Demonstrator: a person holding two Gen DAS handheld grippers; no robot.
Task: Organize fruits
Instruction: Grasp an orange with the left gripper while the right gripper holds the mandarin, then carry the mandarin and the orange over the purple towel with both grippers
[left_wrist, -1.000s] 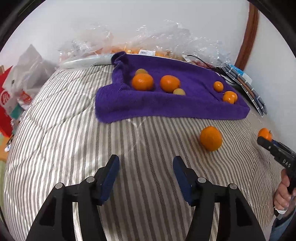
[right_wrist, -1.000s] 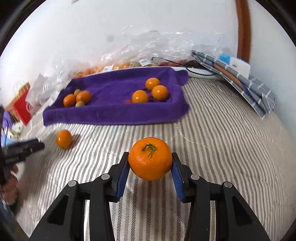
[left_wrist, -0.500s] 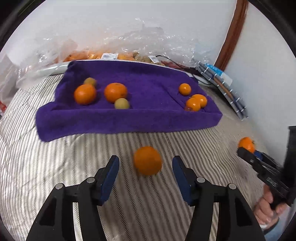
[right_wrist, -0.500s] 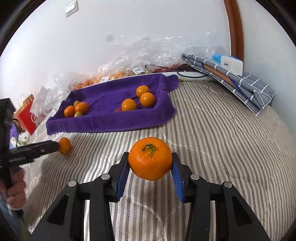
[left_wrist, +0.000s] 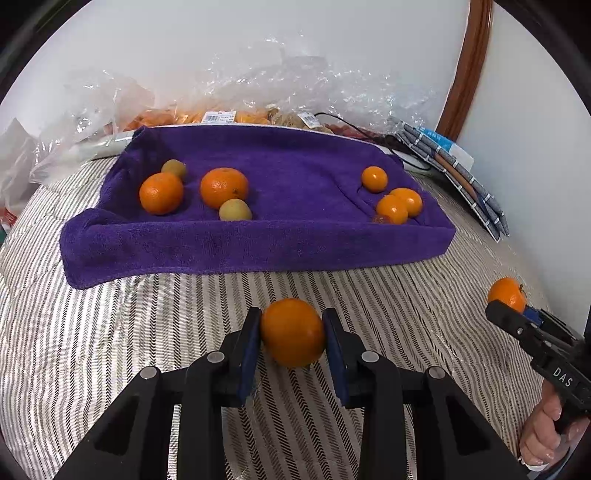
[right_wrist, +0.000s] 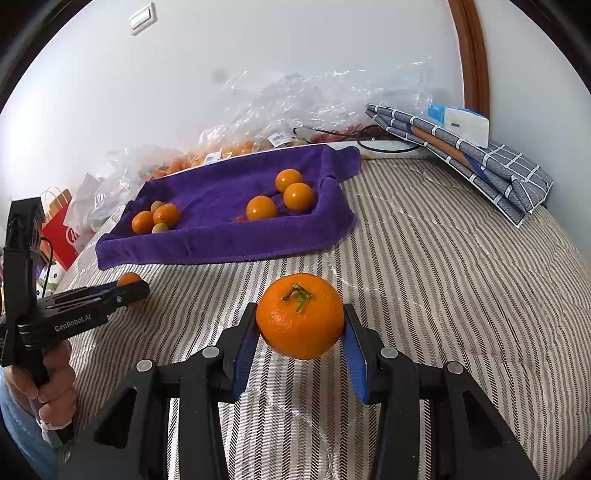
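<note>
On the striped bed cover (left_wrist: 110, 350) lies an orange (left_wrist: 293, 332), and the blue pads of my left gripper (left_wrist: 291, 326) press its two sides as the jaws are closing. My right gripper (right_wrist: 300, 317) is shut on a stemmed mandarin (right_wrist: 300, 325) held above the cover. That mandarin (left_wrist: 505, 293) also shows at the far right of the left wrist view. Beyond lies a purple towel (left_wrist: 258, 243) with two oranges (left_wrist: 161, 192) and two small yellow-green fruits at its left end, and three small oranges (left_wrist: 397, 206) at its right end.
Clear plastic bags with more fruit (left_wrist: 207, 114) lie along the wall behind the towel. A folded grey checked cloth (right_wrist: 480, 162) sits at the back right, with a black cable (right_wrist: 384, 147) beside it. A red paper bag (right_wrist: 61, 229) stands off the bed's left side.
My left gripper swung right across the cover to the loose orange and closed its pads on it. The right gripper kept its hold on the mandarin and barely moved.
</note>
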